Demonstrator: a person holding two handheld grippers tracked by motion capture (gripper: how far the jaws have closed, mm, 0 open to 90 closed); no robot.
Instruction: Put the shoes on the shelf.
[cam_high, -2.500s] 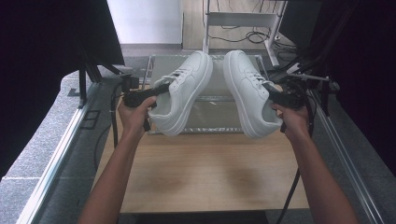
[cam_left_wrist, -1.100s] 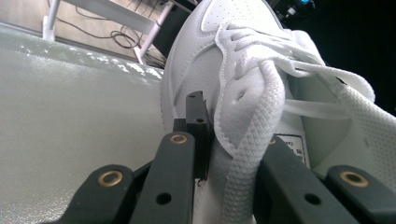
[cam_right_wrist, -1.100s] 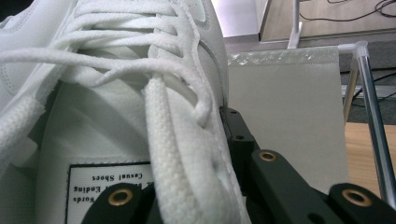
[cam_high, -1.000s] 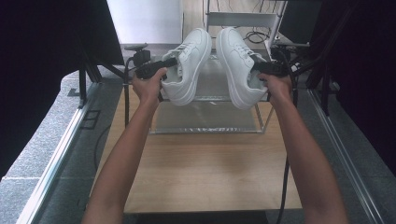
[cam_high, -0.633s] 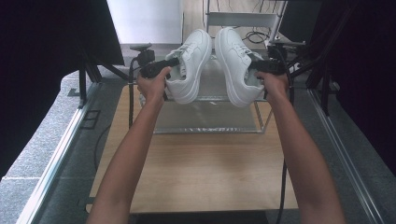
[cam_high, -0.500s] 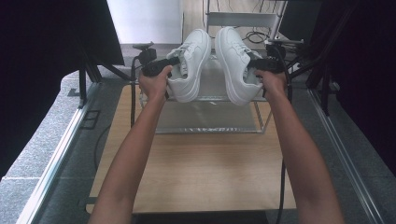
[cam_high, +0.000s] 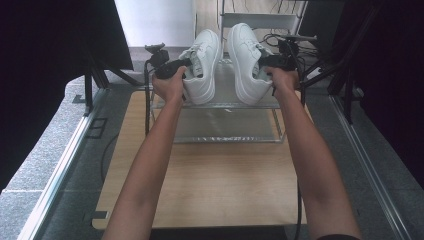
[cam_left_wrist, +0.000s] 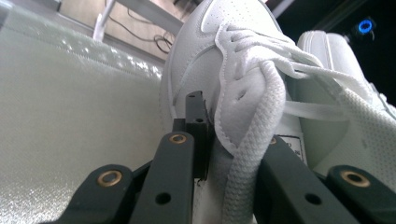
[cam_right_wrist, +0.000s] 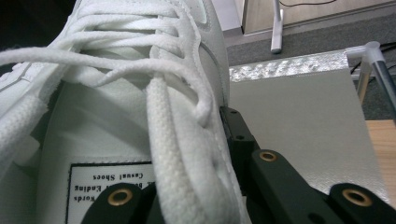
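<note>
Two white sneakers — left sneaker (cam_high: 202, 65) and right sneaker (cam_high: 246, 60) — held side by side, toes forward, over the top shelf of a metal rack (cam_high: 227, 106). Left gripper (cam_high: 172, 69) jaws pinch its shoe's collar; right gripper (cam_high: 274, 61) likewise. Likely mid-placement: neither clearly set down or released. Lower shelf looks bare. Wooden table (cam_high: 210, 185) underneath.

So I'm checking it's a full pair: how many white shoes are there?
2. One shoe in the left gripper, the other shoe in the right gripper, both above the rack shelf.
</note>
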